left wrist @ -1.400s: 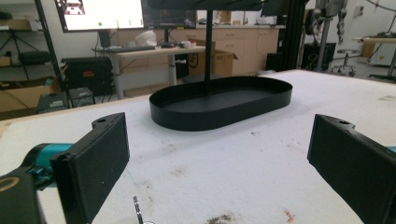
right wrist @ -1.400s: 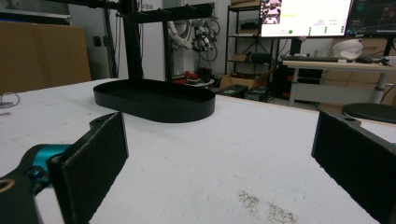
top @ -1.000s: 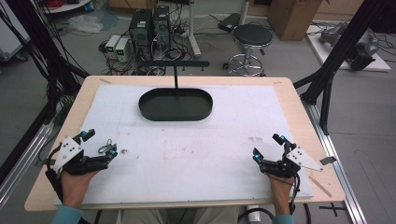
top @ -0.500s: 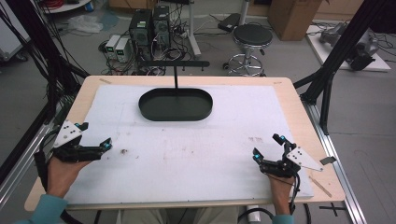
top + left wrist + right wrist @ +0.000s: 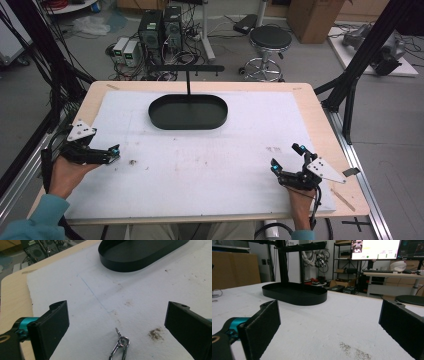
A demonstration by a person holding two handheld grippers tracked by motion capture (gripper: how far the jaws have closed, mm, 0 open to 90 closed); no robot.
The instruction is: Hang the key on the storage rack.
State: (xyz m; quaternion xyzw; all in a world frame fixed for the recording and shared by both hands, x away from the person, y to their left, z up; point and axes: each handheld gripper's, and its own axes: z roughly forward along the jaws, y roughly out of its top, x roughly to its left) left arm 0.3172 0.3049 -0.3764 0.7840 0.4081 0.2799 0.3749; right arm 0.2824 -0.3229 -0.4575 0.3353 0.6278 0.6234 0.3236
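While both grippers gape, bare mat (image 5: 210,165) separates them.

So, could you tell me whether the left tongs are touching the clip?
Apart. In the left gripper view the clip lies on the white mat between the open left tongs, with mat visible either side.

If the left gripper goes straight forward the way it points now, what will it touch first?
Probably the small metal clip, which lies on the white mat between the open jaws of the left gripper. The black tray sits further on; depth is uncertain.
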